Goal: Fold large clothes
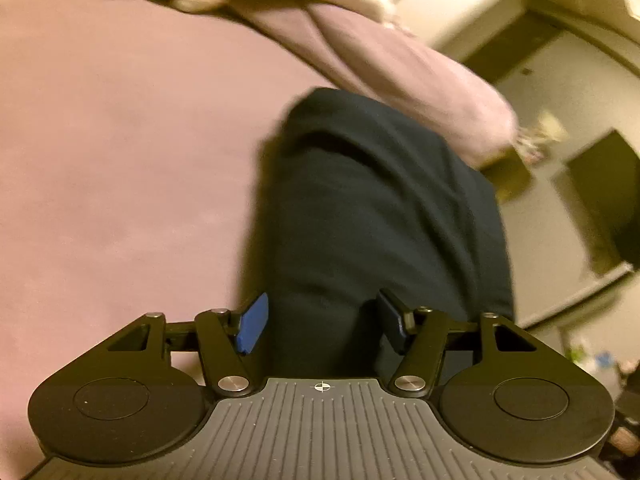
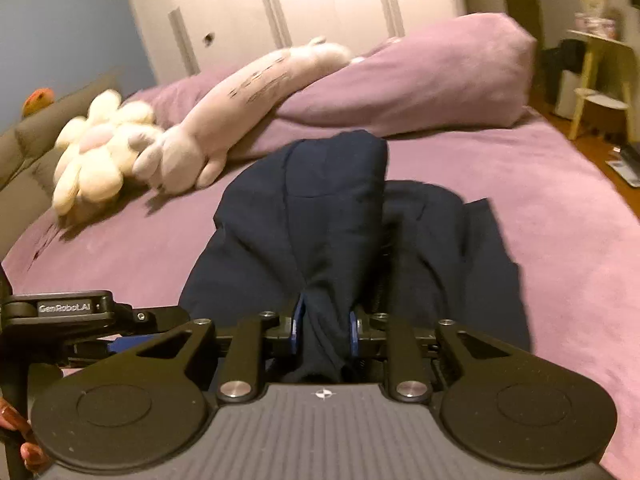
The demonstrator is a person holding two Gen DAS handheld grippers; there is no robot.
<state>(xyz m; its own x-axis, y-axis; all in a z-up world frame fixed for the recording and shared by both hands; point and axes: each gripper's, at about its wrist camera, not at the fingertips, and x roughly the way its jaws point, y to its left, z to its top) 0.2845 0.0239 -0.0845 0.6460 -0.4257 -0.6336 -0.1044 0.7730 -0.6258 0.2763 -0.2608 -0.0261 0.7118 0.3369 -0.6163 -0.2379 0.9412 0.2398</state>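
Observation:
A dark navy garment (image 2: 320,208) lies bunched on the mauve bed sheet (image 2: 560,240). In the right wrist view my right gripper (image 2: 326,328) is shut on a gathered fold of it, and the cloth rises in a ridge ahead of the pads. In the left wrist view the same garment (image 1: 380,208) stretches away from my left gripper (image 1: 323,326). Its jaws stand apart with cloth lying between them; the blue left pad (image 1: 252,328) is clear of the fabric. The left gripper's body (image 2: 64,308) shows at the right view's left edge.
A long pink plush toy (image 2: 240,96) and a cream flower plush (image 2: 96,148) lie at the head of the bed beside a mauve pillow (image 2: 440,80). White wardrobe doors (image 2: 300,0) stand behind. A shelf (image 2: 600,68) stands right of the bed.

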